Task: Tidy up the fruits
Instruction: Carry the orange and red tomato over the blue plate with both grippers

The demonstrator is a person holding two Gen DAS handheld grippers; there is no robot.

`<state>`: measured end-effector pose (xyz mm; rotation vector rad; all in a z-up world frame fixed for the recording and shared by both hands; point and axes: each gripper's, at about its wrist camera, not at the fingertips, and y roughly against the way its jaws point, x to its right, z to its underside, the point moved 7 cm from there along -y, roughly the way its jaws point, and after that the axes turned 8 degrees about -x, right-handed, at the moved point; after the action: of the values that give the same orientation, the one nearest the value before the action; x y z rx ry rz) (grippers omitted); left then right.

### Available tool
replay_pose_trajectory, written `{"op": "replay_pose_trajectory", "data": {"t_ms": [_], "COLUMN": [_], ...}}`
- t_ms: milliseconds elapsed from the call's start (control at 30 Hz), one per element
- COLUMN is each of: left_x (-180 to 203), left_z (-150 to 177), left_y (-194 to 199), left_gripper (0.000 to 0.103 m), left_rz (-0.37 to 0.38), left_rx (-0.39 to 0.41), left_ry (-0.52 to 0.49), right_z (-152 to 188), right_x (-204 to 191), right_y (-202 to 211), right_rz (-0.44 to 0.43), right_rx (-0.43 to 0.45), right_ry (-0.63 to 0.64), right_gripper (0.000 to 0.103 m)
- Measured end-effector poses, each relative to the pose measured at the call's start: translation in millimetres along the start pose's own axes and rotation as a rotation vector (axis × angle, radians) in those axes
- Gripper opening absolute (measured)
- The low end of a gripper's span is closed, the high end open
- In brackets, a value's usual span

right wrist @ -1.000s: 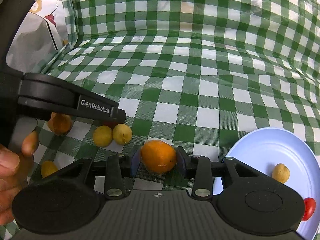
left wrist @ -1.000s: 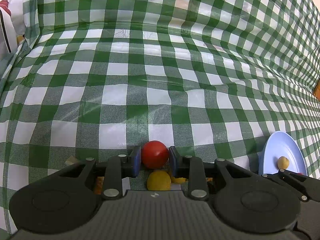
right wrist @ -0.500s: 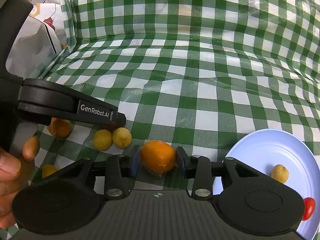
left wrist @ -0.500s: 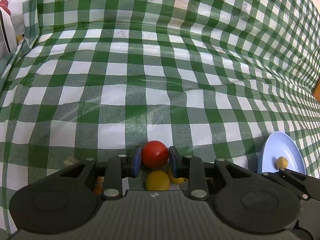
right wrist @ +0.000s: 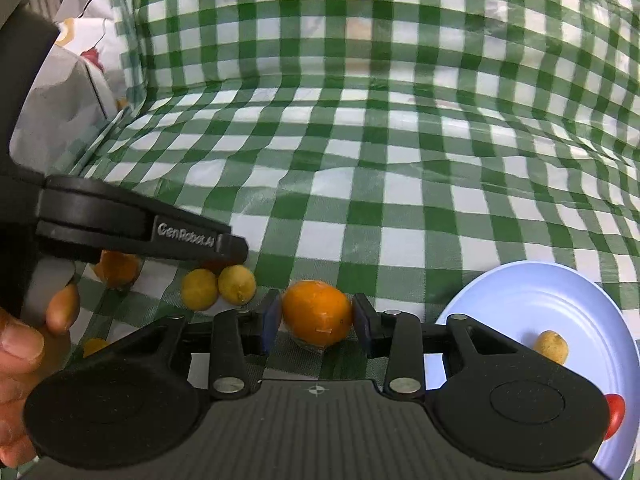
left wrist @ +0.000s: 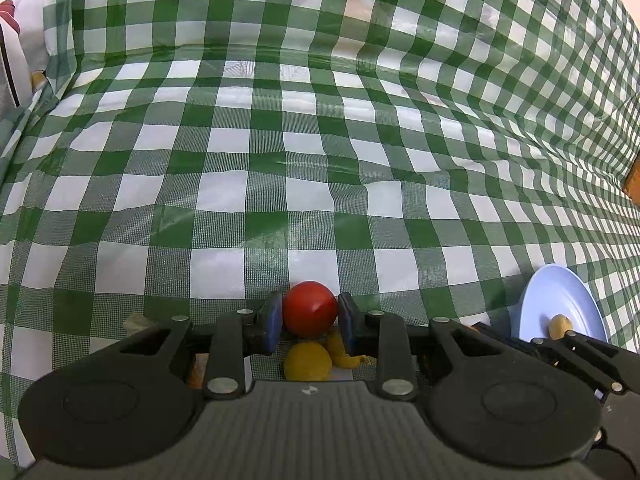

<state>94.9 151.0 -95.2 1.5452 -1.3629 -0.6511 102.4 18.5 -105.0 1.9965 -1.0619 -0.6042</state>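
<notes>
Both grippers are loaded: the left gripper (left wrist: 309,322) is clamped on a red fruit (left wrist: 310,309), its blue pads pressing both sides, and the right gripper (right wrist: 316,322) is closed around an orange (right wrist: 318,312), which seems to sit just on or barely above the cloth, though the view is too low to be sure. The sensible way to finish the step is to lift each fruit straight clear before swinging it over, keep the squeeze even so the round skins do not roll out, and set them down well inside the plate (right wrist: 560,292) at 4 o'clock, away from the small tan fruit (right wrist: 552,346) and the red one (right wrist: 614,416) at its near rim. Two lemons (right wrist: 218,288) lie at 9 o'clock of the orange, close enough to be nudged. A green-and-white checked cloth (left wrist: 320,160) covers the table and runs up the back wall, wrinkled and glossy, so fruit may roll along its folds.
</notes>
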Motion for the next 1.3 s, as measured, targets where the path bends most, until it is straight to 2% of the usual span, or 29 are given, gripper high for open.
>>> {"op": "replay_pose_trajectory", "data": {"t_ms": [367, 600, 833, 1100, 1300], "left_x": [2, 9, 30, 72, 125], "left_z": [-3, -5, -6, 3, 27], "left_y": [9, 24, 40, 51, 55], "left_gripper": [0.032, 0.032, 0.032, 0.032, 0.032], "left_rz": [0.007, 0.02, 0.057, 0.143, 0.227], "left_rx": [0.034, 0.111, 0.194, 0.28, 0.326], "left_ry": [-0.006, -0.029, -0.075, -0.186, -0.342], "right_z": [-10, -17, -20, 2, 22], "right_x": [20, 46, 93, 156, 185], "right_y": [17, 45, 82, 107, 104], "right_rz": [0.052, 0.106, 0.168, 0.261, 0.284], "right_rx": [0.088, 0.194, 0.283, 0.274, 0.212], "right_ry": [-0.094, -0.164, -0.264, -0.346, -0.421], "right_gripper": [0.04, 0.04, 0.04, 0.04, 0.04]}}
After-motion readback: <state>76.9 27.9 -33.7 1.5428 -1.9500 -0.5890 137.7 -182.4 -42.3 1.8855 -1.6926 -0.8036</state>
